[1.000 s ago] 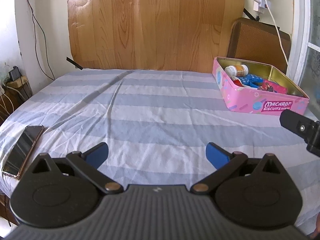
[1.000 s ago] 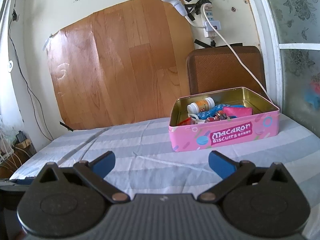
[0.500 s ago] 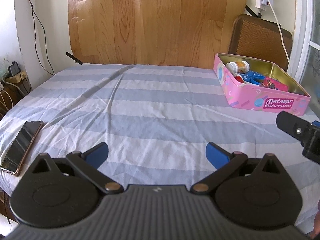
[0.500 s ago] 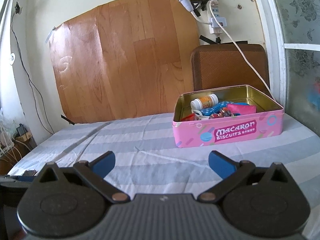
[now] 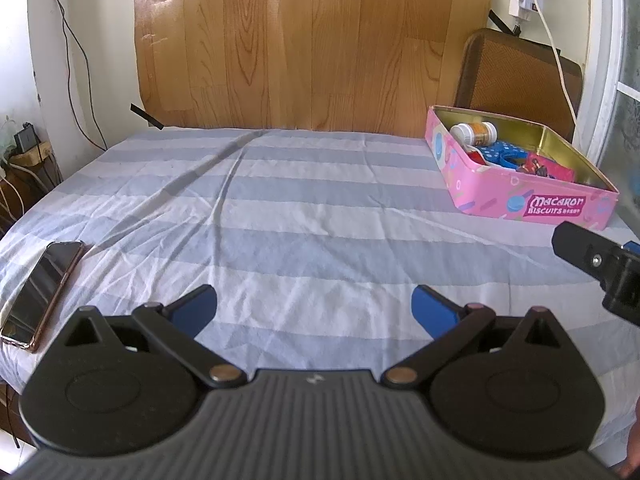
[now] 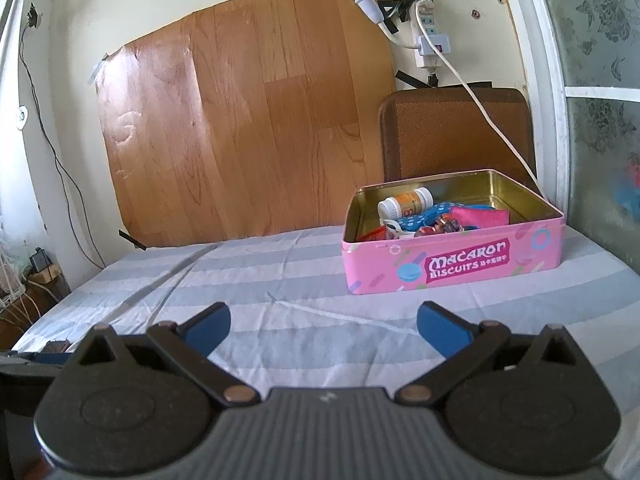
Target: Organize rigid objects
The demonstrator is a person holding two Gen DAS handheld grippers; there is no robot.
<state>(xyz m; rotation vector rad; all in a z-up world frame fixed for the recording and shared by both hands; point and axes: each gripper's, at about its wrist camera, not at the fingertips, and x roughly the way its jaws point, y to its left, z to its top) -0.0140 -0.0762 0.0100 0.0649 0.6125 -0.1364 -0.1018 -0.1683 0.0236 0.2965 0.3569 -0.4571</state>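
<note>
A pink biscuit tin [image 5: 556,208] stands open at the far right of the striped bed; it also shows in the right wrist view [image 6: 456,268]. Inside lie a white-capped orange pill bottle [image 6: 406,203], a blue dotted item [image 6: 420,218], a pink packet [image 6: 480,216] and small red things. My left gripper [image 5: 314,308] is open and empty, low over the sheet, well left of the tin. My right gripper [image 6: 324,324] is open and empty, in front of the tin. Part of the right gripper shows at the right edge of the left wrist view [image 5: 600,264].
A phone [image 5: 42,292] lies at the bed's left edge. A wood-patterned board [image 5: 312,48] leans on the wall behind the bed. A brown chair back [image 6: 456,132] stands behind the tin, with a power strip and white cable [image 6: 480,96] above. Cables hang at the left.
Both grippers have pulled back and risen slightly, so the tin looks a little farther off. Both stay open and empty. The objects have not moved.
</note>
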